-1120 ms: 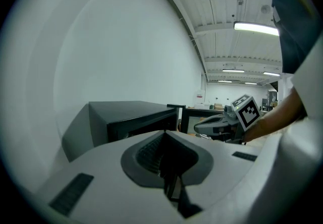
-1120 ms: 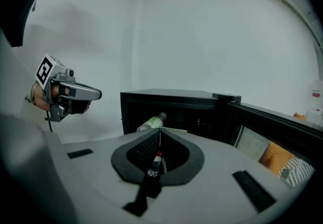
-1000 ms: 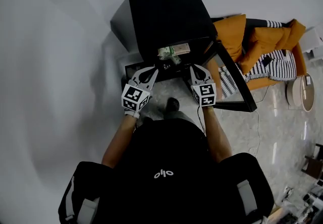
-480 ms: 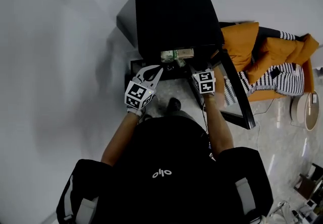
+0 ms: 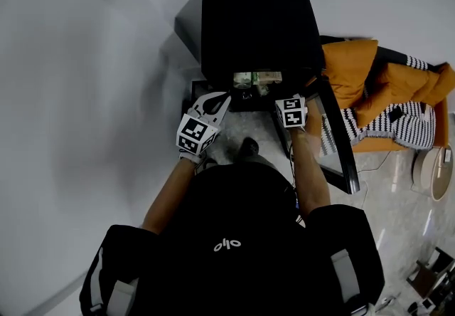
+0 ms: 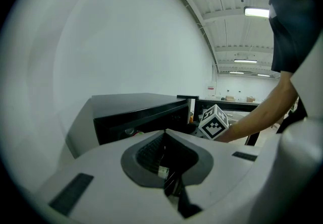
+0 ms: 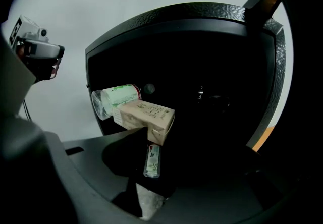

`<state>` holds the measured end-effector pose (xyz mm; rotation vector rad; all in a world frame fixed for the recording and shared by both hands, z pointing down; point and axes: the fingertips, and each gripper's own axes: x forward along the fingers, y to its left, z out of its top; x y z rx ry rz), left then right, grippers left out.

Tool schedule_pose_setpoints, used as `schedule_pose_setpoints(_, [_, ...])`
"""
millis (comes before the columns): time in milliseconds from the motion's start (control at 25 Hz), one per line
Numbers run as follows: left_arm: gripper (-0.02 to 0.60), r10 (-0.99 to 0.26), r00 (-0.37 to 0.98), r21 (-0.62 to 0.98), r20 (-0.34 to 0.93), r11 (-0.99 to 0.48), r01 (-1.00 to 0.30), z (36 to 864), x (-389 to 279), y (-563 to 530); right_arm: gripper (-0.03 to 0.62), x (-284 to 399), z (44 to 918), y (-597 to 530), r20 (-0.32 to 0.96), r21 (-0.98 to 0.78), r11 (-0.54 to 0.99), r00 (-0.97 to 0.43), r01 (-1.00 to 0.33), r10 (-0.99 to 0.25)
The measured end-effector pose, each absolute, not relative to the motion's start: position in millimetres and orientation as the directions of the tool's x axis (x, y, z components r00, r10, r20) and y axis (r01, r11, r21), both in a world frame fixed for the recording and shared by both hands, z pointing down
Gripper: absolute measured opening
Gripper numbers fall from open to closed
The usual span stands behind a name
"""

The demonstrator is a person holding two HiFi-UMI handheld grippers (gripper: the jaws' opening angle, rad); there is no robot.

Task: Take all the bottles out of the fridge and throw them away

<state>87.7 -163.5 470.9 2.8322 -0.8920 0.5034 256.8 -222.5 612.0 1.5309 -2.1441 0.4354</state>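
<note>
1. A clear bottle [image 7: 113, 98] with a green label is lying on its side in the fridge [image 5: 256, 23], at the left of the opening; a smaller bottle [image 7: 153, 160] is lying lower down, below the shelf's front edge.
2. A beige carton [image 7: 146, 117] is resting just beside the upper bottle, overlapping it from the right.
3. The right gripper [image 5: 284, 99] is reaching to the fridge's mouth. Its jaws are standing apart and have just been closing a little. The smaller bottle is showing in the gap between them, with no pad seen pressing on it.
4. The left gripper [image 5: 217, 101] is hovering outside the fridge at the lower left of its opening, jaws clenched together on nothing.
5. The fridge door [image 5: 338, 140] is hanging open to the right.
6. The black fridge is sitting on a pale marbled floor [image 5: 398, 186], backing onto a white wall [image 5: 85, 94].
7. An orange cushion [image 5: 355, 72] and a black-and-white striped cloth [image 5: 398, 122] are lying just beyond the open door.
</note>
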Motion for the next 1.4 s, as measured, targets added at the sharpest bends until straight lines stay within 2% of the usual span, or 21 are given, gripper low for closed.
schedule_pose_setpoints(80, [0.005,-0.536,0.767,0.019,0.352,-0.815,-0.579,471,86,-163,0.132,256,610,-224,0.530,0.022,0.328,-0.267,-0.945,-0.805])
schedule_pose_setpoints(200, [0.005,-0.538,0.763,0.020,0.358,-0.813,-0.582,471,86,-162,0.103,256,609,-226,0.518,0.025,0.327,-0.267,-0.945,-0.813])
schedule_pose_setpoints(520, [0.005,-0.538,0.764,0.024,0.356,-0.812,-0.583,471,79,-168,0.092,248,600,-225,0.513,0.032,0.337,-0.274,-0.941,-0.814])
schedule_pose_setpoints(1400, [0.005,-0.472,0.811,0.048,0.346,-0.854,-0.518,464,63,-172,0.086,260,575,-204,0.492,0.115,0.199,-0.118,-0.973,-0.862])
